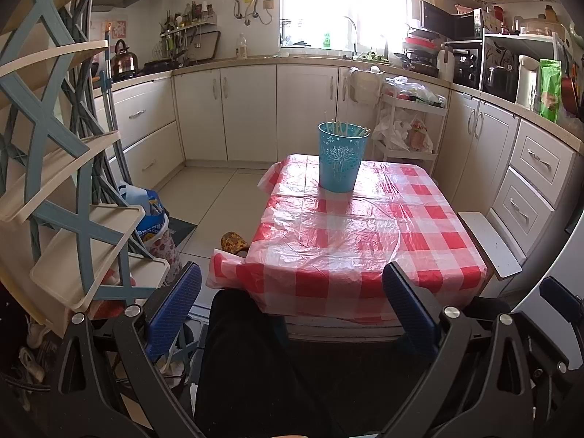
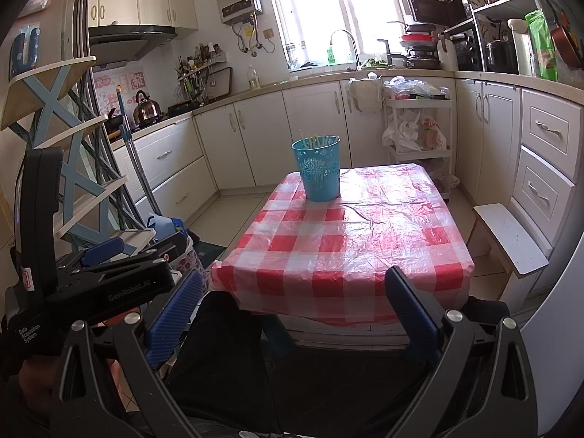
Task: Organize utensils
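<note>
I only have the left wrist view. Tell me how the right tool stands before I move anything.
Observer: The right tool is open and empty, pointing at the near edge of the checked table.
Operator: Report what's next to it.
Observer: Your left tool sits just to its left, close beside the blue-and-cream rack, with GenRobot.AI lettering visible on its body.
</note>
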### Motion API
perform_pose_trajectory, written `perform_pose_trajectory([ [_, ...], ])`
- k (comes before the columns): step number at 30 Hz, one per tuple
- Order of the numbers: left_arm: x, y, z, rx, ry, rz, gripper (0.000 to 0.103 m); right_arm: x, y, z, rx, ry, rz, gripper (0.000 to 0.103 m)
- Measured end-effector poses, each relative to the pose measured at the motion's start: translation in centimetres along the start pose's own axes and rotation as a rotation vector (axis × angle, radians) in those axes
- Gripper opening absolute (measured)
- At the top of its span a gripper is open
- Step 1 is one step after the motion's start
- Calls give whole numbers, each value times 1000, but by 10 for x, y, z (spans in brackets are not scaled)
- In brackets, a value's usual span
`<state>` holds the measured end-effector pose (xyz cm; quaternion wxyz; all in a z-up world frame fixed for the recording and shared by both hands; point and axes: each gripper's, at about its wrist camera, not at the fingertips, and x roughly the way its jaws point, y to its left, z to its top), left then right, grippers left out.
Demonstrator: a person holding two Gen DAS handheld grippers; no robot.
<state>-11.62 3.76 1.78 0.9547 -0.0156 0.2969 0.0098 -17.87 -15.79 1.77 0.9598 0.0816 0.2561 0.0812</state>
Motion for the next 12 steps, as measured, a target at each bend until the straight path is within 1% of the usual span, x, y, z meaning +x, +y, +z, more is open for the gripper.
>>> perform_pose_trajectory([
  [12,1,0,-2,1,2,-1,95,0,0,0,-1,2,0,96],
])
